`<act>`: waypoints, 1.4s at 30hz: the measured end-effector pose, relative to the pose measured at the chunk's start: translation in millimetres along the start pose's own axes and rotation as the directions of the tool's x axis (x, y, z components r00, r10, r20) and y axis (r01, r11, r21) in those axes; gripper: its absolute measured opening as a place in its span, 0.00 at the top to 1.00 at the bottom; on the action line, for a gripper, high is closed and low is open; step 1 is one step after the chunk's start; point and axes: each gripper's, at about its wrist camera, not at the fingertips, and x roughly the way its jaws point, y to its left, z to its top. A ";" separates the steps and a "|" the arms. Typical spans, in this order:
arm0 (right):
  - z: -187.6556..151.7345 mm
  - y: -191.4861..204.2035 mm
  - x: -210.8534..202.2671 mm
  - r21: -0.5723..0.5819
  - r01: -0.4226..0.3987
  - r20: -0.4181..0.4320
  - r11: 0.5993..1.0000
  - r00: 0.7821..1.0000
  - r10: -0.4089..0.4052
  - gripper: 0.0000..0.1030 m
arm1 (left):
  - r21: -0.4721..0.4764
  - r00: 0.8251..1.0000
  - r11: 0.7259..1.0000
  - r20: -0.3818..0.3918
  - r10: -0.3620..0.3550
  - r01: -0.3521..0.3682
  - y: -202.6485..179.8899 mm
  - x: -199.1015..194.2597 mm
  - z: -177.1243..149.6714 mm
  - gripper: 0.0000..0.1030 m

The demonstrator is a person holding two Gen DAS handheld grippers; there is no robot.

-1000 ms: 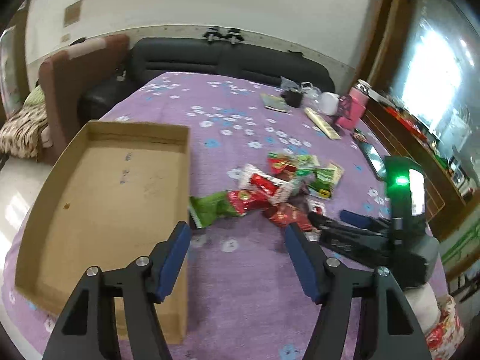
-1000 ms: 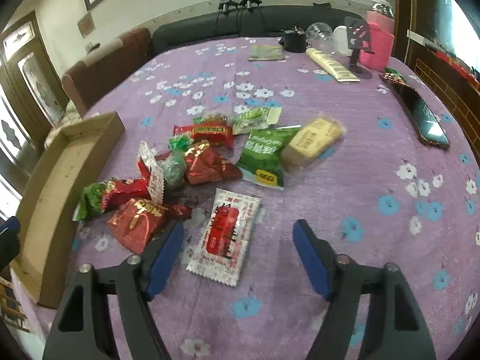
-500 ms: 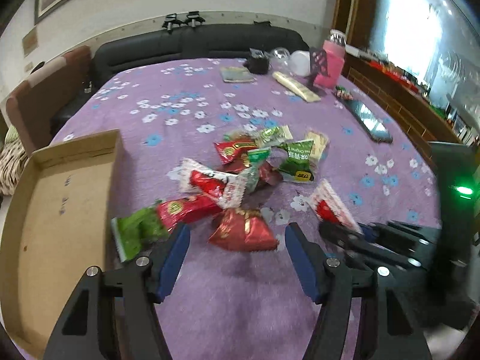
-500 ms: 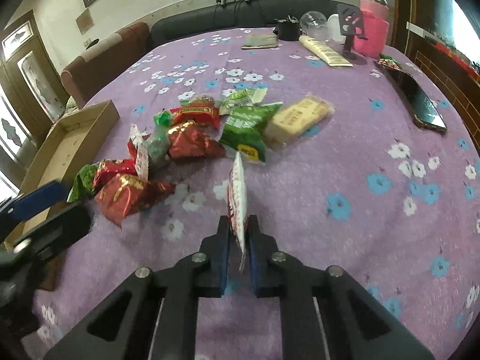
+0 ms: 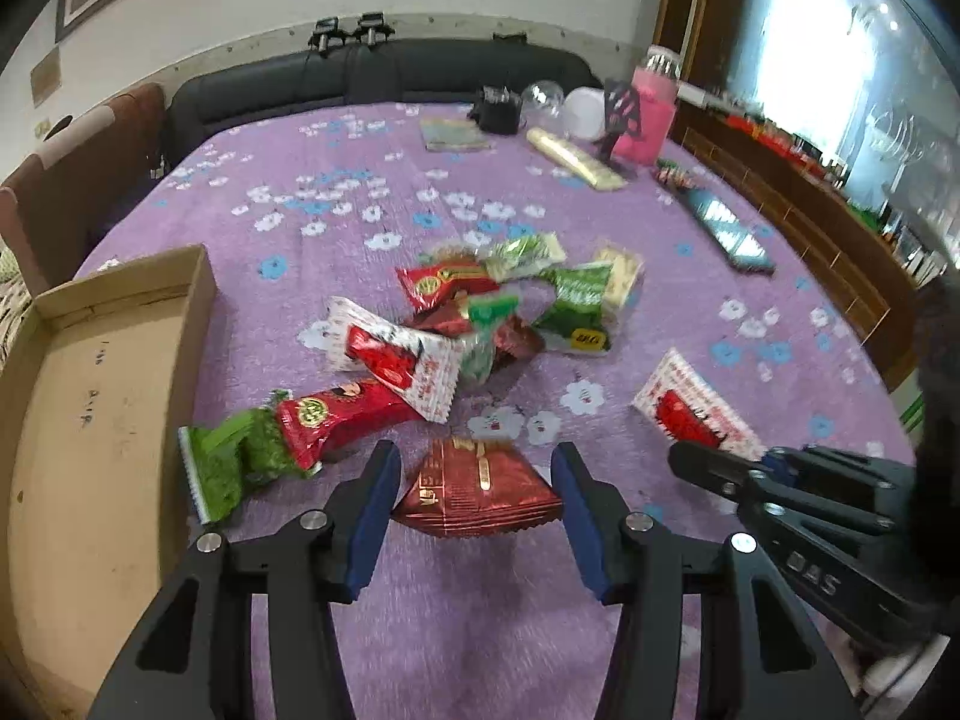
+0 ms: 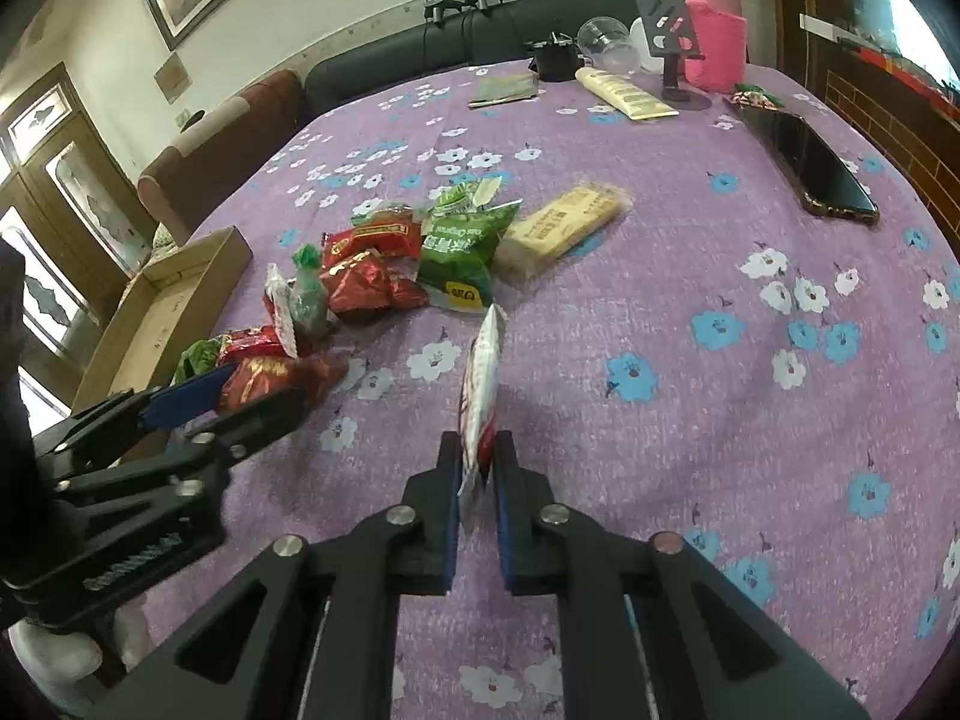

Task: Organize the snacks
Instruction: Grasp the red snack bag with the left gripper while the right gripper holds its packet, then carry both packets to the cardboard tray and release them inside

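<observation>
A pile of snack packets [image 5: 480,312] lies on the purple flowered tablecloth. My left gripper [image 5: 474,489] is open, its jaws on either side of a dark red foil packet [image 5: 480,492] that lies on the cloth. My right gripper [image 6: 477,459] is shut on a white and red packet [image 6: 480,384], held edge-up just above the cloth; it also shows in the left wrist view [image 5: 690,414]. An open cardboard box [image 5: 90,396] stands at the left with nothing in it.
At the far side stand a pink bottle [image 6: 714,30], a phone stand [image 6: 669,30], a glass jar [image 6: 600,39], a yellow tube [image 6: 627,96] and a booklet [image 6: 504,90]. A black phone [image 6: 810,165] lies at the right. A dark sofa and a brown chair stand behind.
My left gripper swung from the box to the pile and now straddles the dark red packet. My right gripper closed on the white and red packet and lifted it on edge.
</observation>
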 end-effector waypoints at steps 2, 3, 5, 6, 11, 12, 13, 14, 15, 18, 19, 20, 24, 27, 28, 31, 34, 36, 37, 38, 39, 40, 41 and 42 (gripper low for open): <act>-1.4 -0.5 -4.1 0.003 -0.007 0.008 1.000 1.000 0.007 0.92 | 0.003 1.000 1.000 0.016 -0.016 0.016 0.6 -11.6 -1.6 0.97; -1.7 -0.2 -6.0 0.002 -0.007 0.011 1.000 1.000 0.007 0.92 | -0.004 0.999 1.000 0.011 -0.030 0.030 1.8 -14.7 -1.8 0.97; -3.3 -1.4 -10.6 0.014 -0.014 0.015 1.000 1.000 0.014 0.92 | -0.045 0.998 0.997 0.023 -0.064 0.065 9.2 -24.7 -2.4 0.97; -3.6 -1.7 -12.8 0.017 -0.019 0.016 1.000 1.000 0.019 0.92 | -0.056 0.997 0.996 0.026 -0.072 0.074 13.2 -29.5 -3.2 0.97; -8.2 1.1 -27.7 0.012 -0.029 0.039 1.000 0.999 0.029 0.92 | -0.063 0.998 0.996 0.016 -0.059 0.060 22.1 -33.4 -10.5 0.93; -9.4 1.7 -29.5 0.011 -0.030 0.039 0.999 0.999 0.030 0.92 | -0.054 0.998 0.997 -0.018 -0.054 0.053 22.4 -28.1 -14.4 0.86; -10.8 2.7 -31.0 0.010 -0.034 0.038 0.999 0.999 0.033 0.92 | -0.042 0.998 0.998 -0.039 -0.051 0.049 21.4 -24.9 -17.7 0.61; -11.8 3.4 -32.0 0.008 -0.038 0.036 0.999 0.999 0.037 0.92 | -0.026 0.998 0.999 -0.049 -0.046 0.045 19.4 -22.9 -22.1 0.36; -13.4 4.5 -33.1 0.005 -0.041 0.035 0.999 0.999 0.041 0.92 | -0.002 0.998 0.999 -0.047 -0.038 0.038 15.9 -22.1 -27.1 0.28; -18.2 8.4 -35.1 -0.007 -0.052 0.029 0.999 0.998 0.052 0.92 | 0.094 0.999 0.995 -0.041 -0.026 0.030 0.6 -22.5 -41.5 0.25; -19.9 9.8 -35.8 -0.011 -0.055 0.028 0.998 0.998 0.055 0.92 | 0.125 0.999 0.992 -0.043 -0.015 0.020 -4.5 -21.4 -45.5 0.25; -20.6 10.9 -36.1 -0.013 -0.057 0.027 0.998 0.998 0.057 0.92 | 0.154 0.999 0.988 -0.042 0.004 0.003 -9.3 -20.0 -48.7 0.25; -22.8 13.3 -38.6 -0.017 -0.065 0.028 0.998 0.997 0.066 0.92 | 0.218 0.998 0.976 -0.058 0.040 -0.027 -18.8 -14.0 -58.7 0.52; -23.4 13.4 -40.5 -0.017 -0.072 0.033 0.997 0.997 0.073 0.92 | 0.202 0.998 0.979 -0.055 0.019 -0.007 -16.0 -16.8 -60.5 0.64; -24.4 13.9 -41.0 -0.017 -0.074 0.032 0.997 0.997 0.074 0.92 | 0.190 0.999 0.982 -0.045 0.015 -0.006 -14.9 -20.6 -60.9 0.65; -25.8 14.3 -42.8 -0.015 -0.080 0.034 0.997 0.996 0.081 0.92 | 0.167 1.000 0.986 -0.024 -0.008 0.011 -13.8 -30.7 -59.9 0.68; -25.9 16.8 -47.2 -0.017 -0.088 0.038 0.996 0.995 0.089 0.92 | 0.133 0.999 0.990 0.007 -0.040 0.038 -11.0 -45.6 -56.2 0.69; -25.0 21.1 -52.0 -0.030 -0.091 0.046 0.995 0.995 0.092 0.92 | 0.096 0.998 0.994 0.027 -0.061 0.059 -6.0 -55.5 -52.9 0.69; -23.8 24.2 -55.4 -0.039 -0.098 0.051 0.994 0.994 0.100 0.92 | 0.082 0.997 0.995 0.036 -0.064 0.061 -3.0 -60.0 -50.9 0.69; -22.4 27.5 -57.9 -0.047 -0.103 0.056 0.994 0.993 0.106 0.92 | 0.059 0.996 0.996 0.052 -0.068 0.065 2.2 -67.1 -48.1 0.69; -20.1 32.5 -61.1 -0.060 -0.109 0.061 0.992 0.992 0.113 0.92 | 0.037 0.995 0.997 0.067 -0.072 0.069 7.7 -73.5 -45.5 0.69; -17.9 37.0 -63.3 -0.070 -0.115 0.065 0.991 0.991 0.119 0.92 | 0.017 0.994 0.997 0.081 -0.073 0.072 13.7 -79.3 -43.9 0.69; -15.0 43.1 -66.0 -0.084 -0.123 0.069 0.989 0.989 0.129 0.92 | -0.013 0.992 0.997 0.101 -0.070 0.071 22.8 -88.2 -41.6 0.69; -11.1 51.8 -69.2 -0.103 -0.134 0.073 0.986 0.987 0.142 0.92 | -0.039 0.991 0.997 0.116 -0.061 0.066 31.5 -94.9 -39.7 0.69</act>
